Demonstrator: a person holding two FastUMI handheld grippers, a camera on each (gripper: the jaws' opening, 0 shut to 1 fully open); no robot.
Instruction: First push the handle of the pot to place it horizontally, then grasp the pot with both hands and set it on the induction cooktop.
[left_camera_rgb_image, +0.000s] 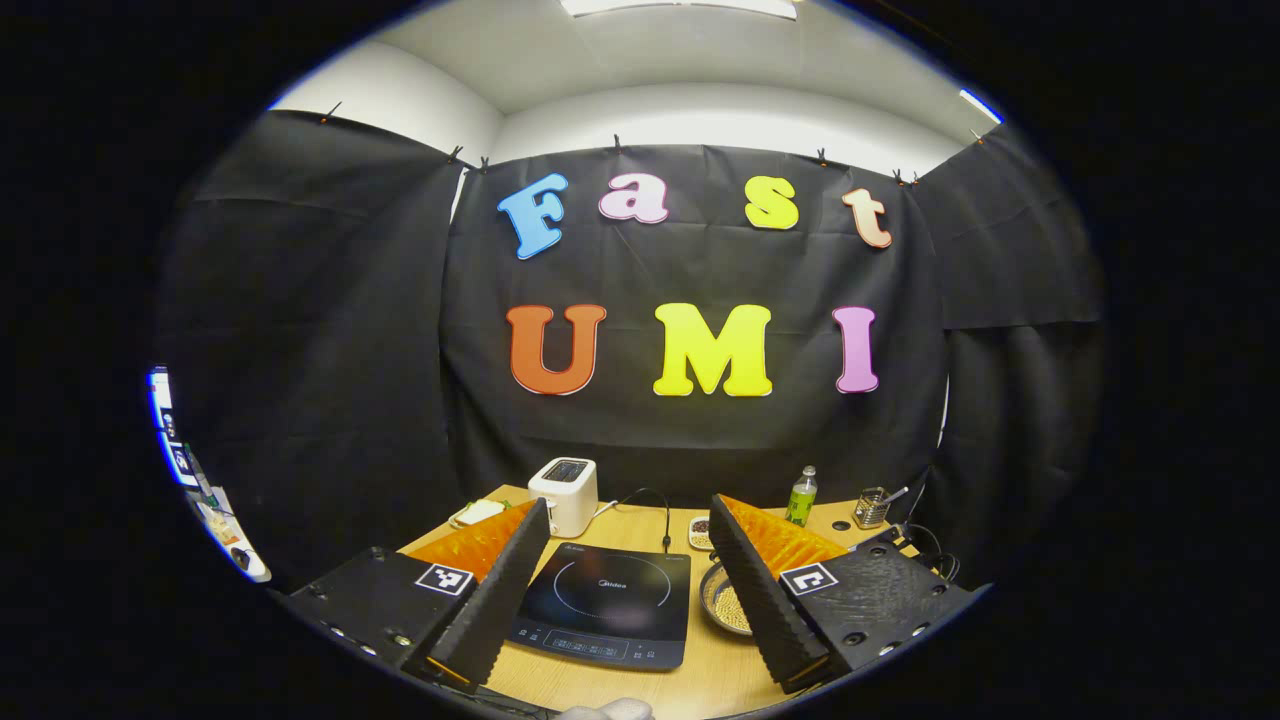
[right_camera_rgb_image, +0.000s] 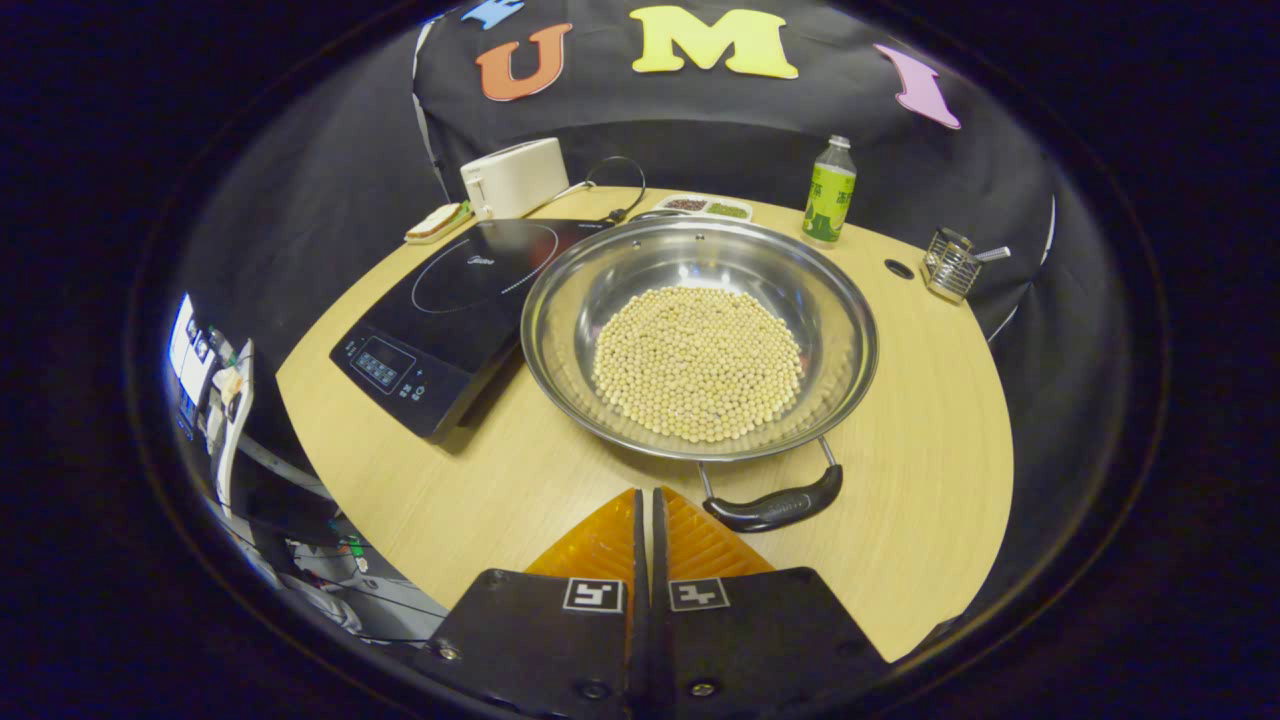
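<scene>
Pot (right_camera_rgb_image: 700, 340) w/ beans in right gripper view; left gripper (left_camera_rgb_image: 628, 525) fingers apart.

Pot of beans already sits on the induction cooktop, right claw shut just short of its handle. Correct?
Not quite. In the right gripper view the pot stands on the table beside the induction cooktop, not on it. The right claw is shut near the handle.

A brand name, "Midea", is printed in pale letters inside the ring of the induction cooktop (left_camera_rgb_image: 608, 600), and it is seen again, smaller, in the right gripper view. A square black-and-white coded marker is fixed on each finger of the left tool (left_camera_rgb_image: 627, 536) and of the right tool (right_camera_rgb_image: 646, 495). The print on the green bottle (right_camera_rgb_image: 828, 192) is too small to be read.
</scene>
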